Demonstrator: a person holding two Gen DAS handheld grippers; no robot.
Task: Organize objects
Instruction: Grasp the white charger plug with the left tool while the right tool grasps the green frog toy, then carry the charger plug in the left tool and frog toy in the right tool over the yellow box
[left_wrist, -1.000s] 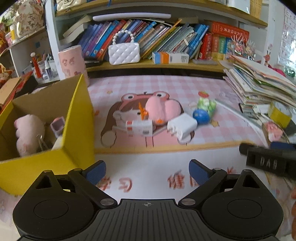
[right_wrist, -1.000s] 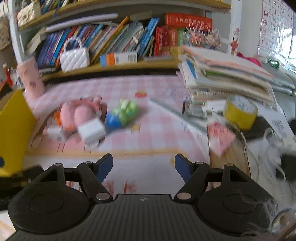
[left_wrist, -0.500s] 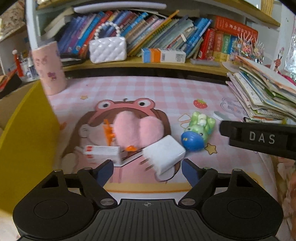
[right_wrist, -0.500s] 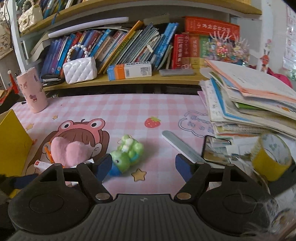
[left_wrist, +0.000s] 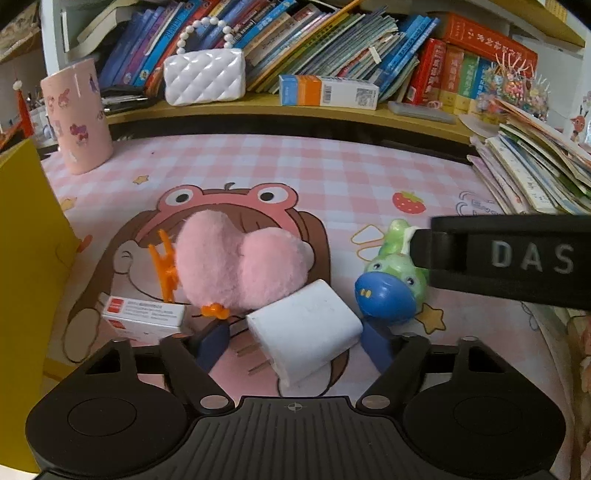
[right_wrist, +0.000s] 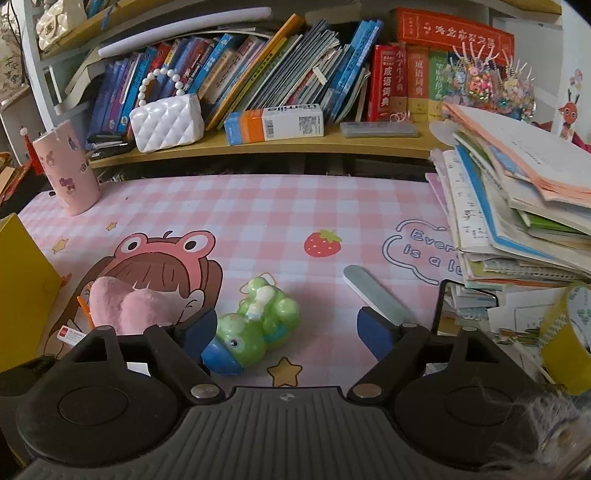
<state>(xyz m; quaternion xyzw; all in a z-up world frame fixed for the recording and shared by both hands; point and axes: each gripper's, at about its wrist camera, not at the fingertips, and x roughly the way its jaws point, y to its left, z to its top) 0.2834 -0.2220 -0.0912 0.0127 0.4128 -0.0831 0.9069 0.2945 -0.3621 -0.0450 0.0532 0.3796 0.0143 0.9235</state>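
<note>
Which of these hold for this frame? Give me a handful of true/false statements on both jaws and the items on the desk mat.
1. The left gripper has its jaws open around the white charger. True.
2. The right gripper is shut on the green toy. False: its jaws are open, with the toy between them, close to the left-hand one.
3. The pink plush lies inside the yellow box. False: it lies on the mat, behind the charger.
4. An orange hair clip lies beside the plush. True.
5. The white quilted purse stands on the shelf in front of the books. True.
6. The pink cup lies tipped over. False: it stands upright.
</note>
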